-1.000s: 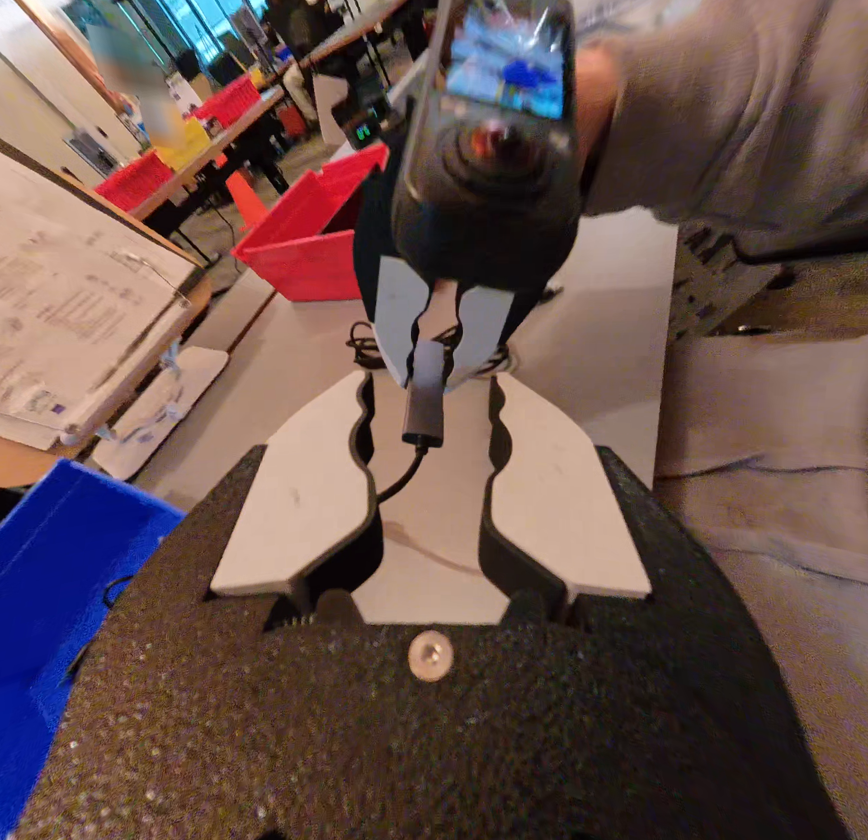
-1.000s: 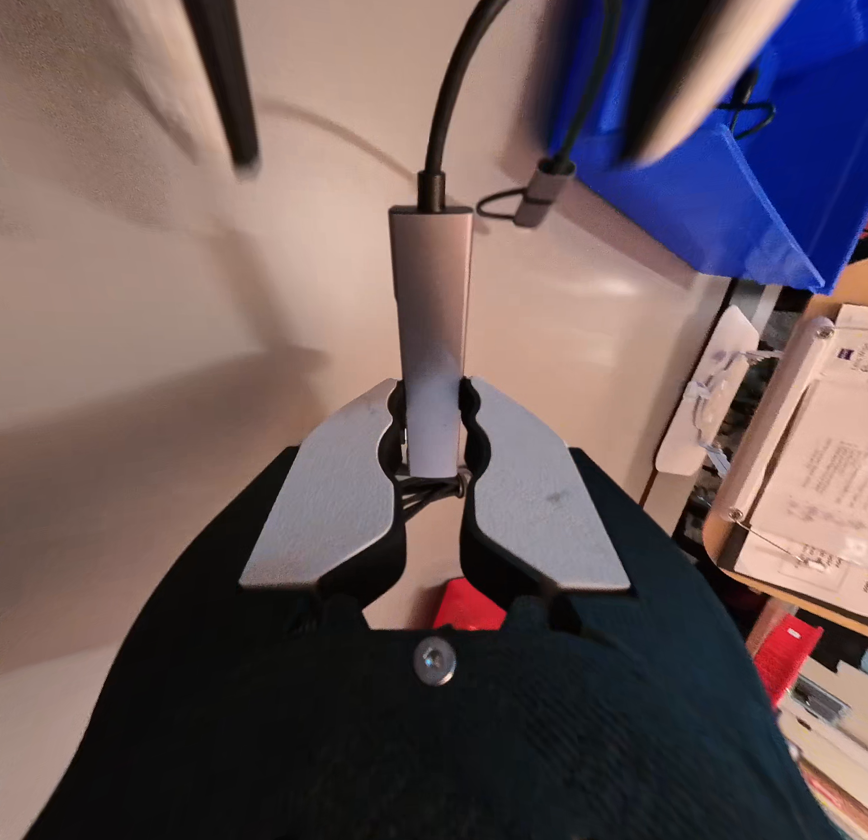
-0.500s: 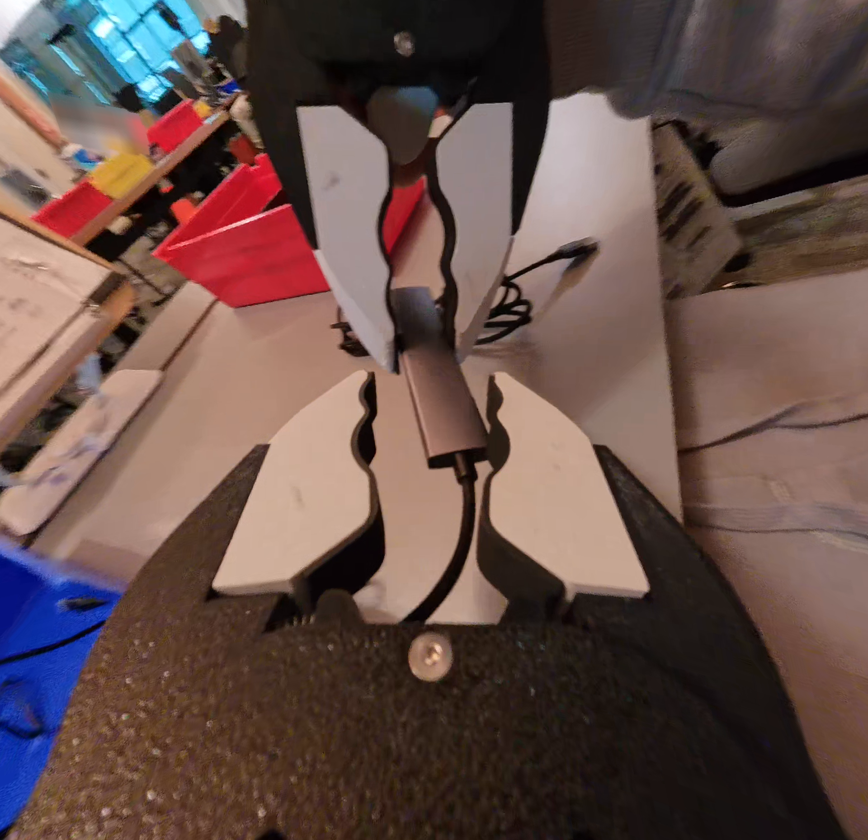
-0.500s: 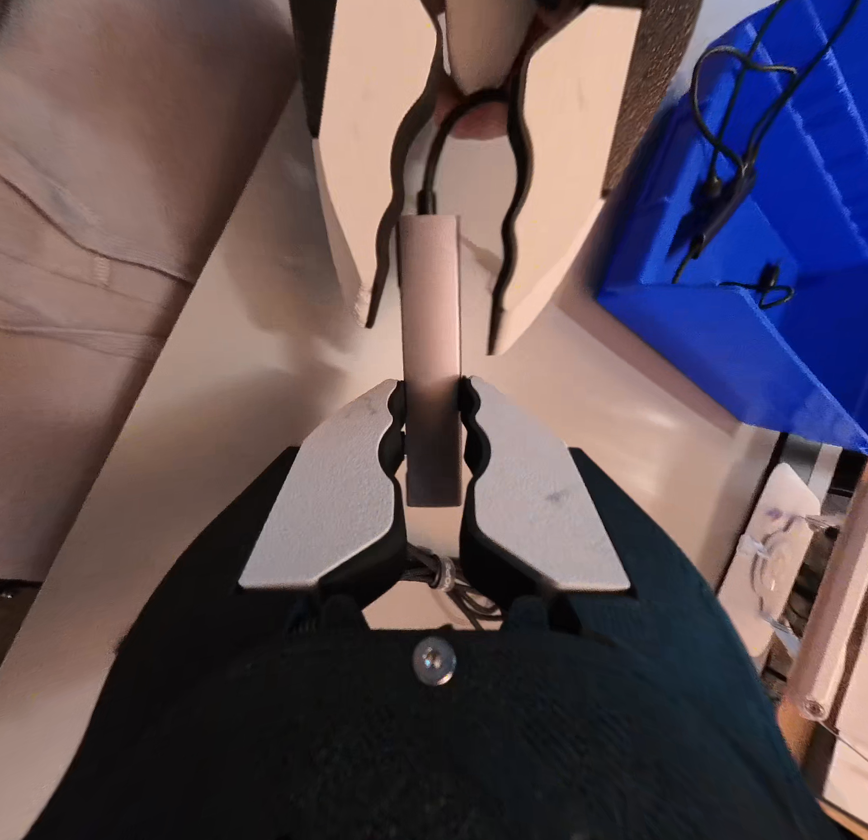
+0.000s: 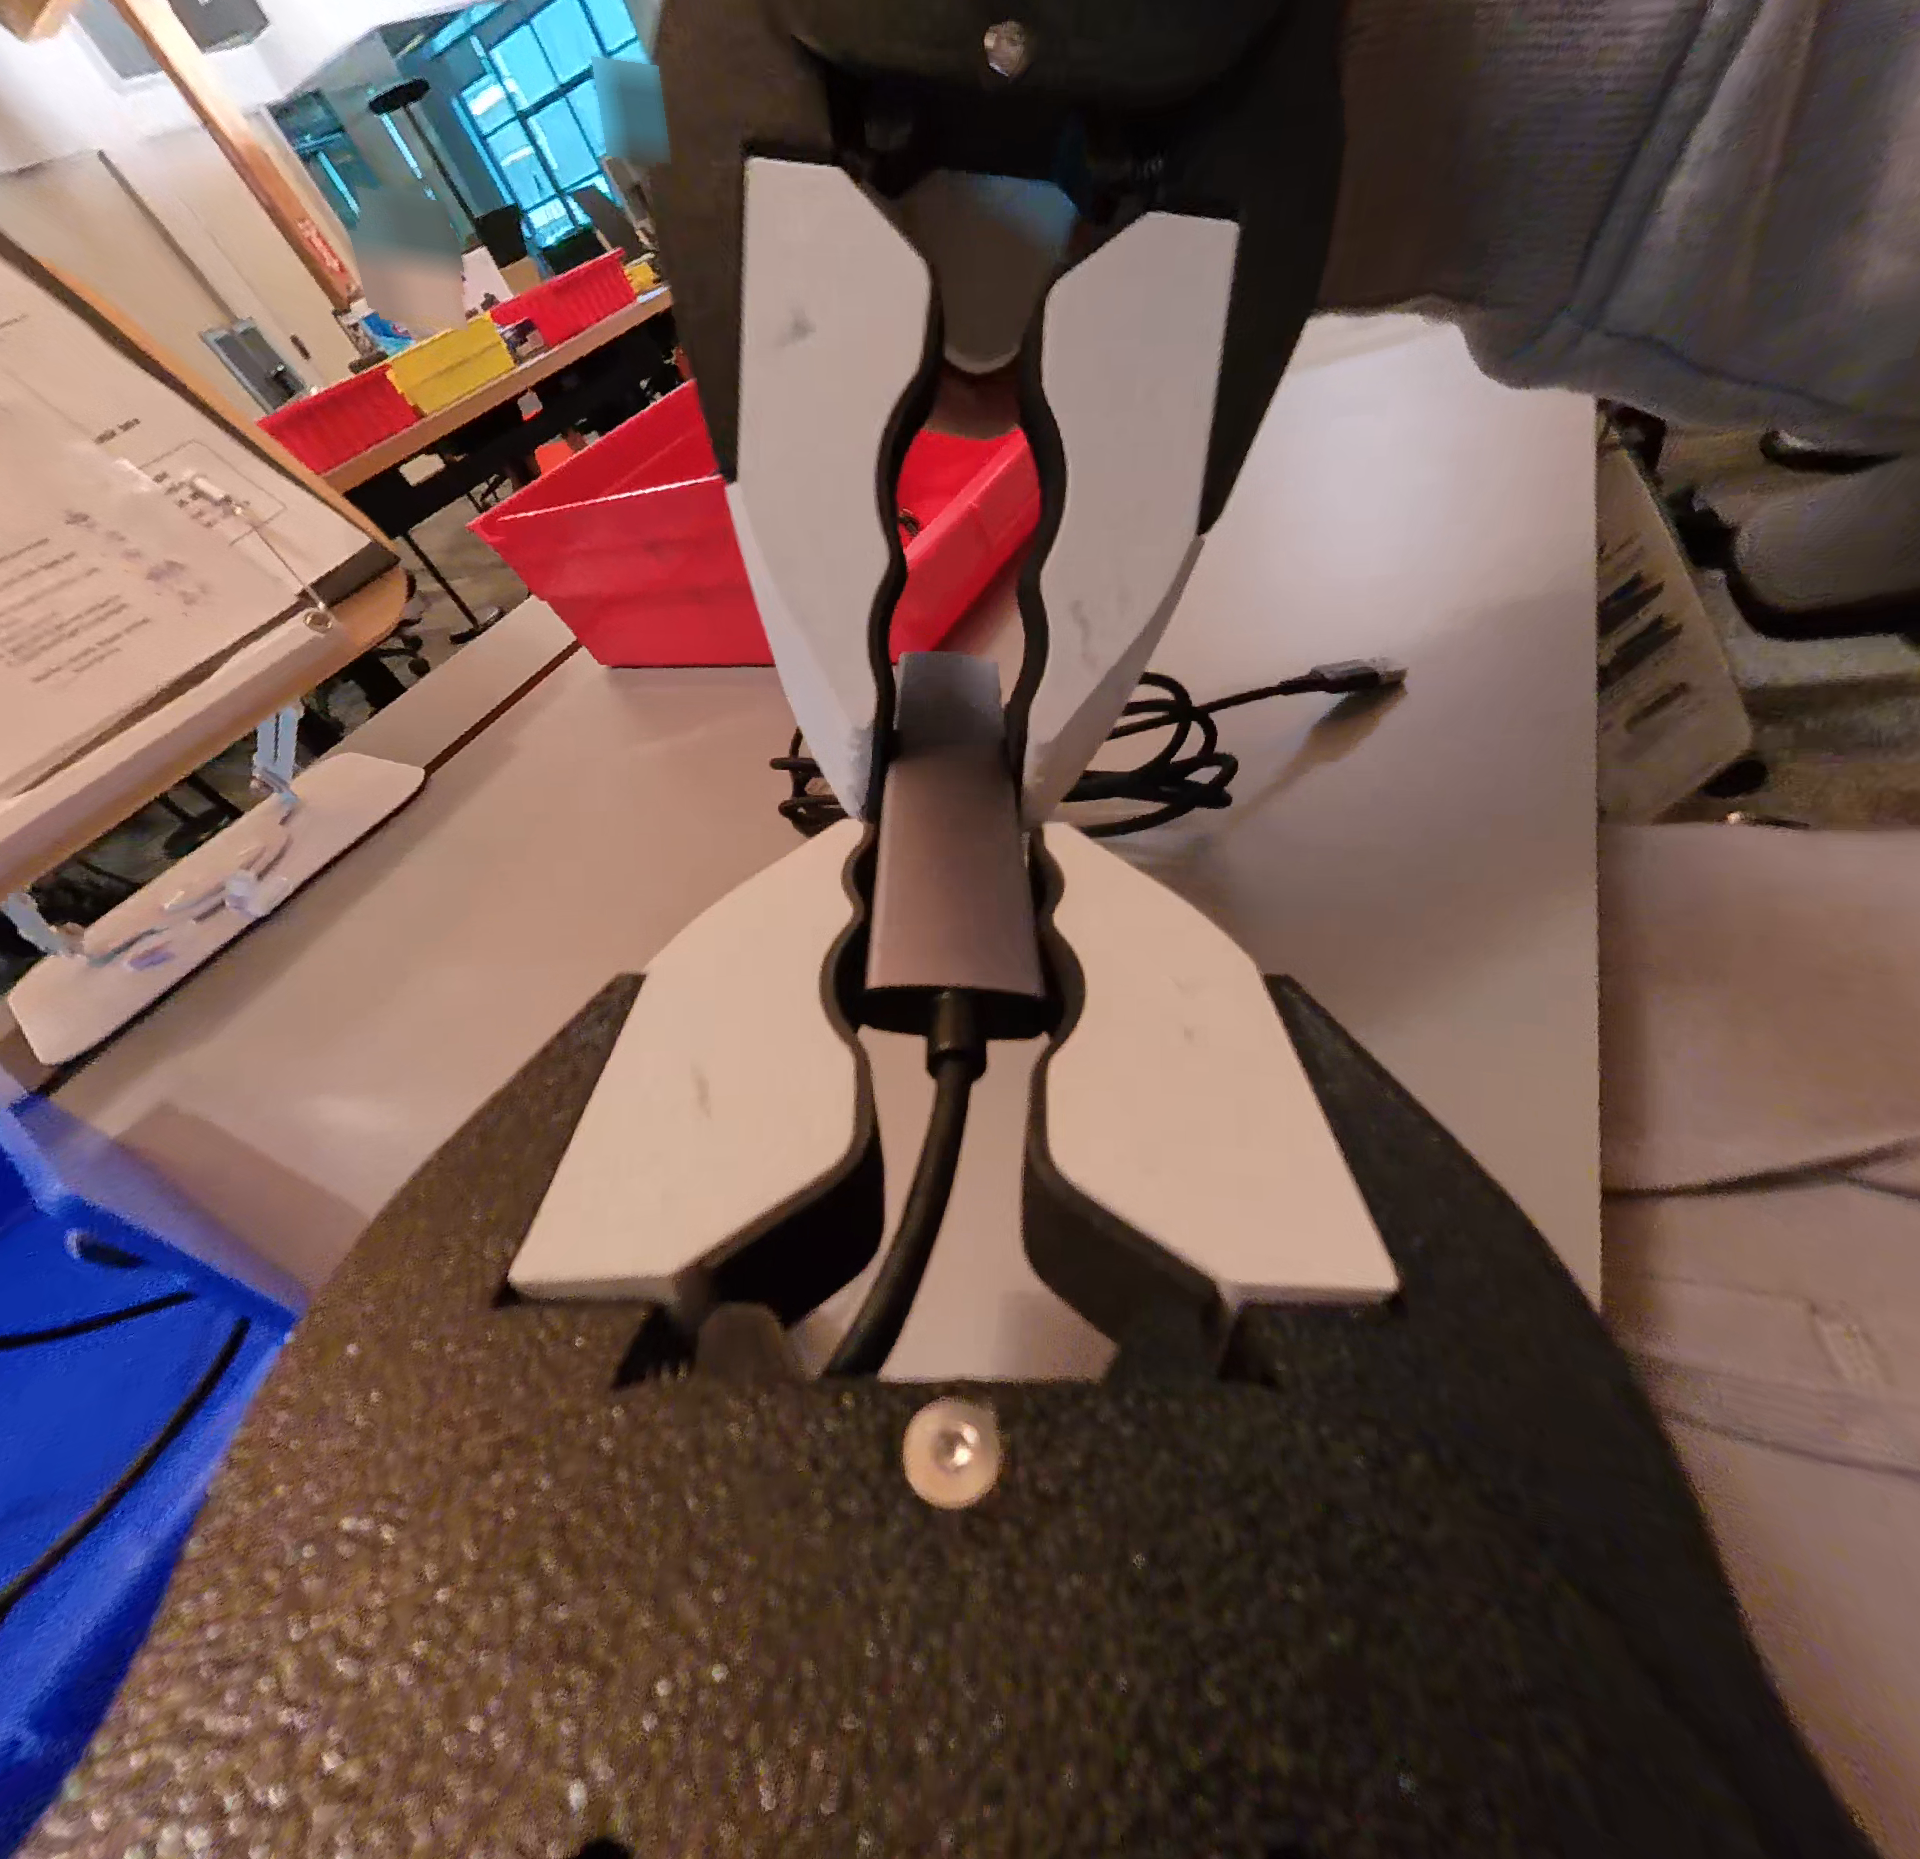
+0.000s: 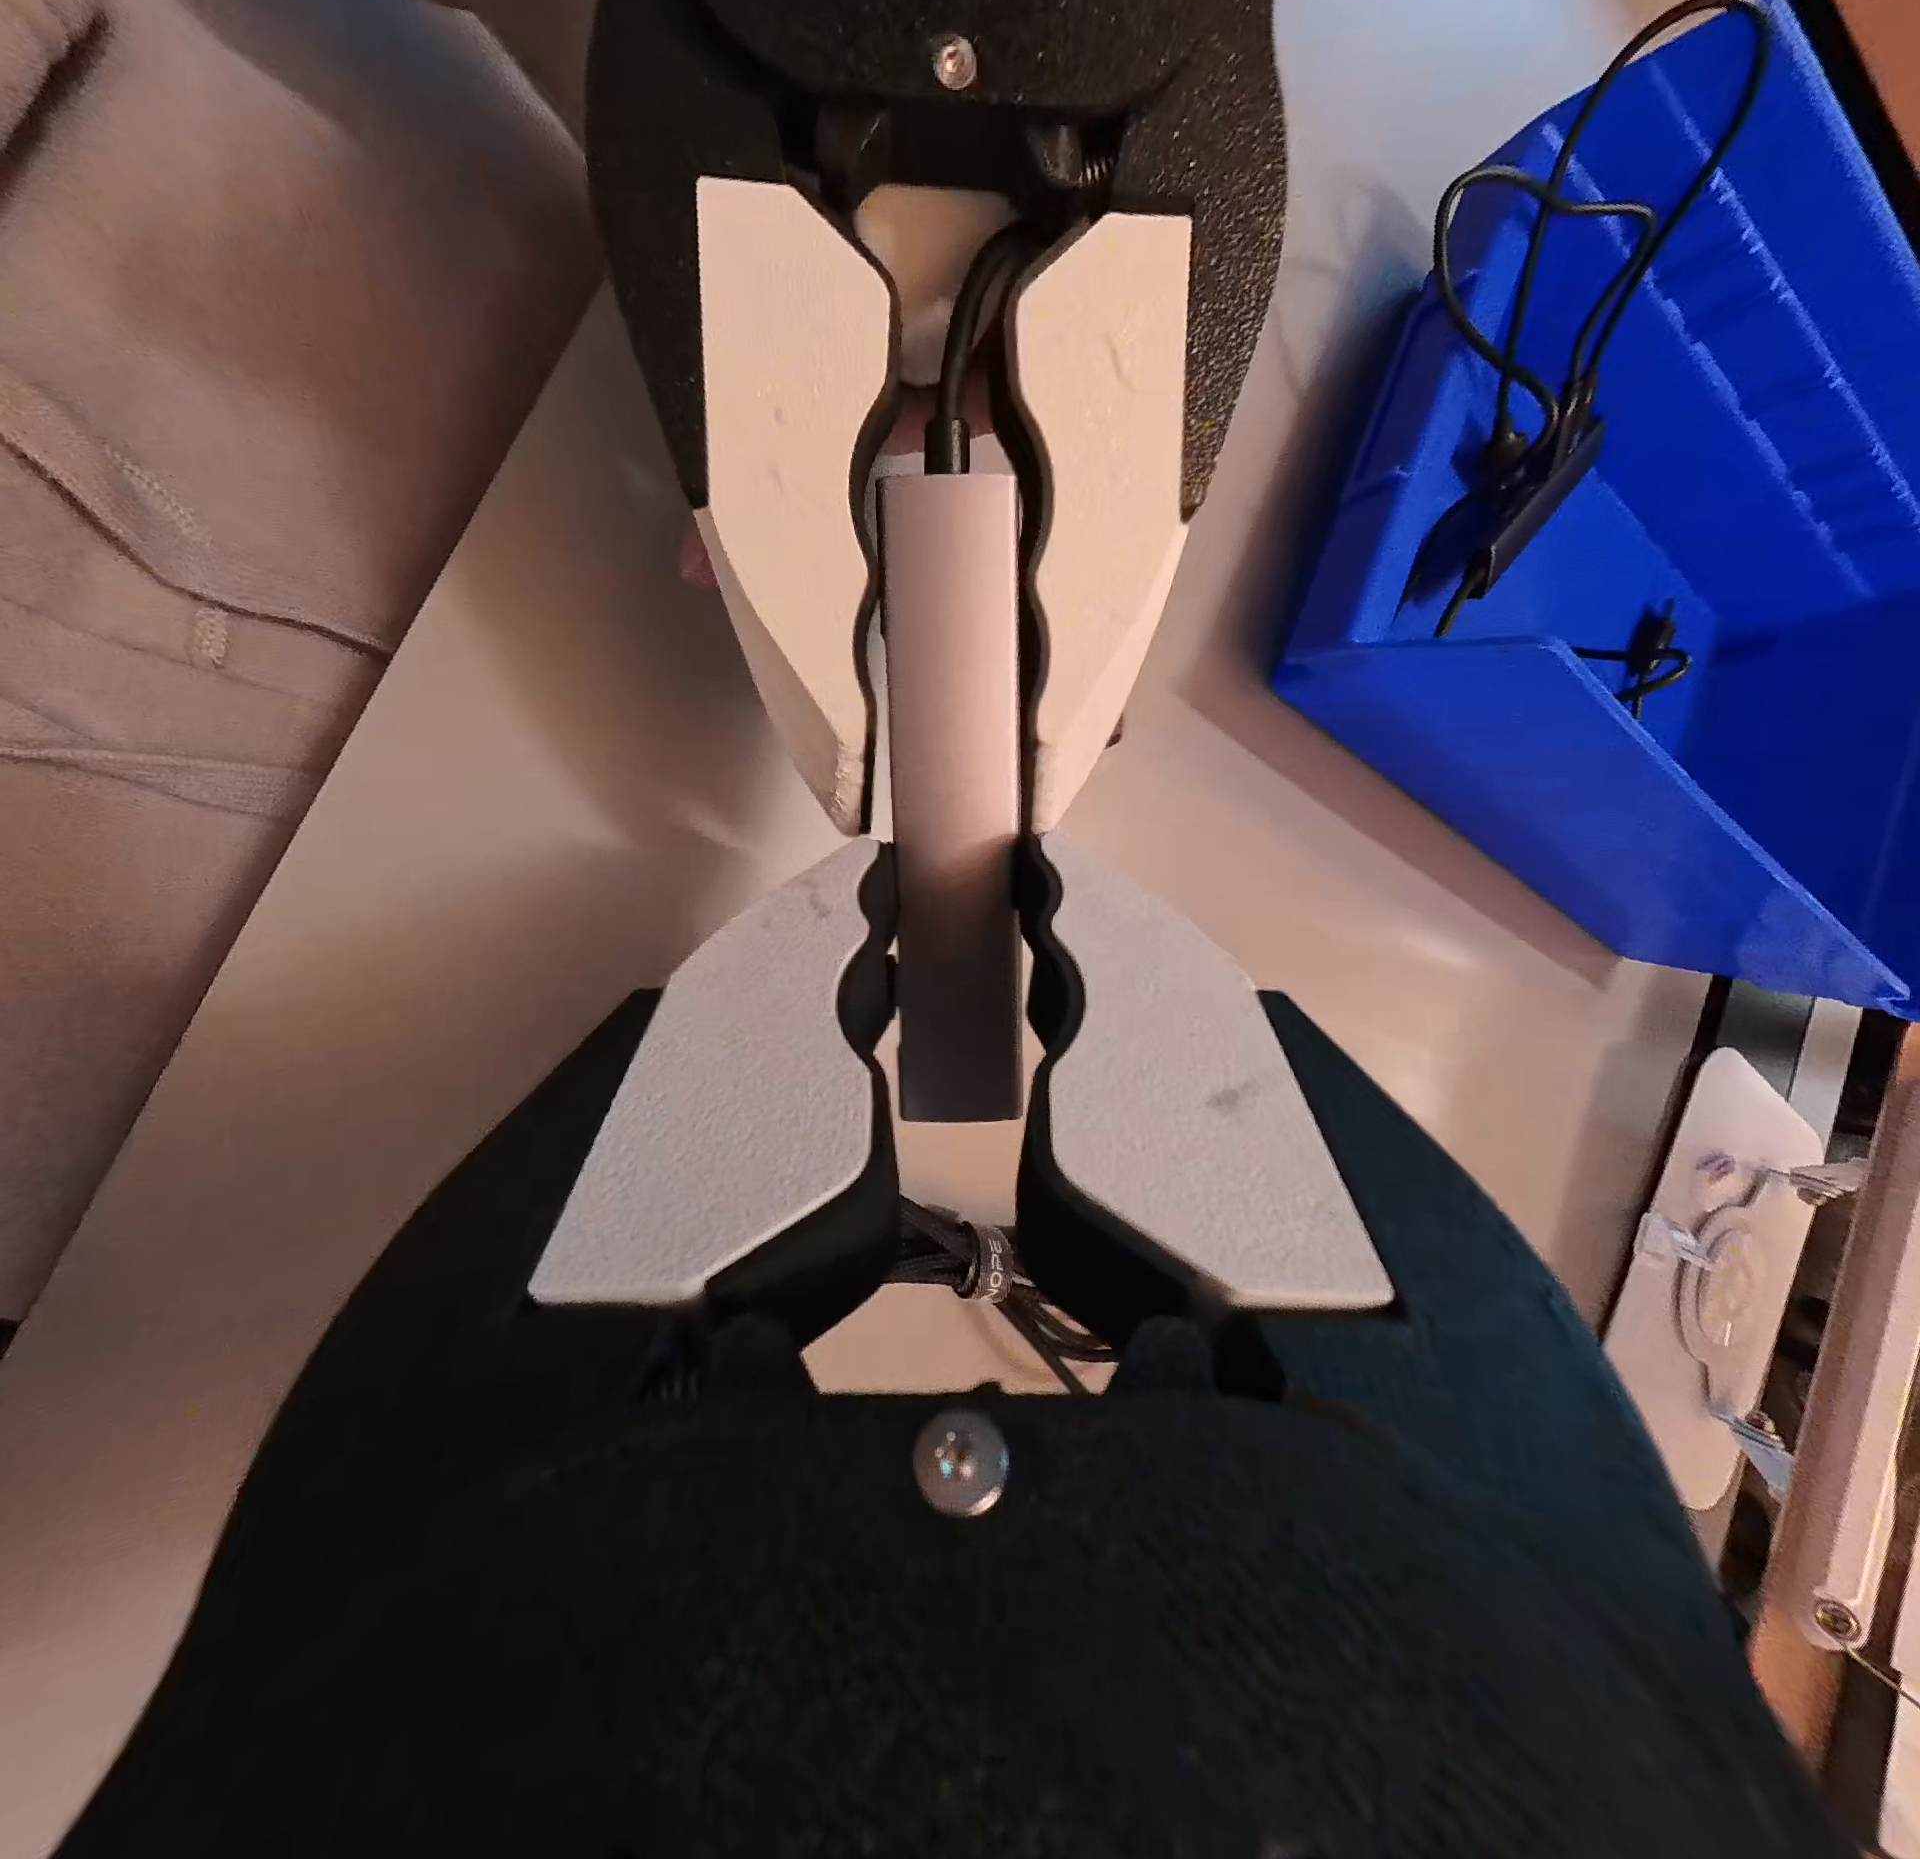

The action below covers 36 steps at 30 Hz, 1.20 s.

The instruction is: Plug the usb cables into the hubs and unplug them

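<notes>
My left gripper faced the right gripper tip to tip above the pale desk. A slim grey hub lay lengthwise between both sets of jaws, mine closed against its cabled end, its black cable trailing back toward me. Behind lay a coiled black USB cable, a red bin, and, at lower left, a blue bin.

Slim grey hub, black lead trailing, clamped endwise between opposed tongs.

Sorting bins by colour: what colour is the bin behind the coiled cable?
Red bin, clearest in the left wrist view.
</notes>
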Tool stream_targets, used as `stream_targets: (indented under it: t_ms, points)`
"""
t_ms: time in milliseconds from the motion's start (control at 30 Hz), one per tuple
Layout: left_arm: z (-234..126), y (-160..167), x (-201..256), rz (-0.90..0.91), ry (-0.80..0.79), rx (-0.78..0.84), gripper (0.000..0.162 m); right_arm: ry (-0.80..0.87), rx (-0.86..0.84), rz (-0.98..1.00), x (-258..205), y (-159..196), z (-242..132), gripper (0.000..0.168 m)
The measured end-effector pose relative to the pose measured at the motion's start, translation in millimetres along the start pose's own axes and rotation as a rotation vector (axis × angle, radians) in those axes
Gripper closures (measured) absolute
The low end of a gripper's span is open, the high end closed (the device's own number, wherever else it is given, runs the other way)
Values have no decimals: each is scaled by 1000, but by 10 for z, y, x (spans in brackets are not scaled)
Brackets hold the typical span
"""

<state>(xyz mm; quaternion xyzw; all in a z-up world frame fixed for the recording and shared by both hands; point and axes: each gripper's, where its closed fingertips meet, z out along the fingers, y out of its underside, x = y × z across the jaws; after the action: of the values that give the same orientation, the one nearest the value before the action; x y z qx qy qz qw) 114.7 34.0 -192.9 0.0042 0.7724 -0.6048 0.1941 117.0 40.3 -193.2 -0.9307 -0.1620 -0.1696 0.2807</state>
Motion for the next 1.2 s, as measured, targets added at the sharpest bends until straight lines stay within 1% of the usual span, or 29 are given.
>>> stream_targets:
  t_ms: [67,133,200,533,667,833,900,933,967,1033,1133,1200]
  points:
    - [-1,-10,-8,-32,-3,14,136,-12,16,16,6,-2,-9,146]
    - [-7,-4,-17,-27,-9,12,137,-11,27,15,13,-6,-4,146]
    - [3,16,-18,-28,-11,0,137,-13,16,12,12,13,11,146]
    - [36,19,-54,-58,-70,36,136,-40,7,14,27,49,7,146]
    - [18,-3,-70,-49,-87,50,137,-38,43,20,46,22,-6,146]
    - [30,-28,-97,-124,-104,52,137,-47,96,77,84,40,-30,145]
    - [9,-50,-178,-182,-140,67,137,23,117,154,193,59,-72,143]
    - [-9,-48,-233,-211,-165,64,138,93,121,208,276,76,-122,138]
    - [-30,-34,-292,-225,-199,55,137,188,125,255,367,99,-195,137]
    - [-79,-15,-398,-238,-270,47,137,435,139,336,532,165,-375,136]
    - [-129,3,-510,-288,-356,60,138,677,183,468,497,243,-497,134]
    - [-147,23,-548,-303,-404,67,138,751,294,579,404,178,-449,138]
